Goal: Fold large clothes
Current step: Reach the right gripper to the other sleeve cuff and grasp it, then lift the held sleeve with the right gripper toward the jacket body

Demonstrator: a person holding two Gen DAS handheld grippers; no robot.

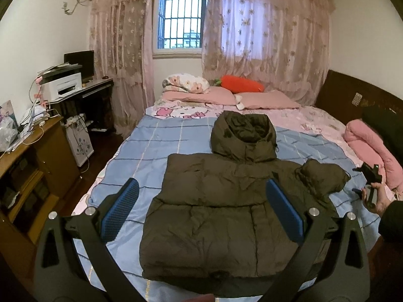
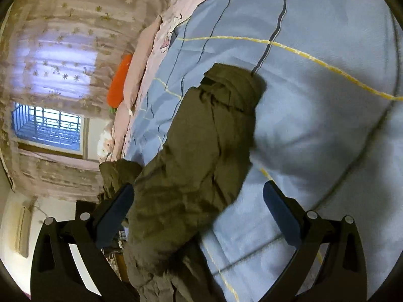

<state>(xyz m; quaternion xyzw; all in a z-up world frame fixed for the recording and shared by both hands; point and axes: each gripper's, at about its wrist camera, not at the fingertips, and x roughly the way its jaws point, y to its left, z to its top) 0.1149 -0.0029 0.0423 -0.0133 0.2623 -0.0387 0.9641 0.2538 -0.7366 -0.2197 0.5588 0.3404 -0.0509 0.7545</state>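
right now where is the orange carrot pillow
In the left wrist view the carrot pillow lies at the head of the bed, on the pink pillows below the curtain, beyond the jacket's hood.

No legible text, brand or number is showing anywhere. Only cartoon cat prints are appearing on the pink-and-blue checked cotton bedsheet (image 1: pixel 161 130); any lettering beside them is too blurred to read.
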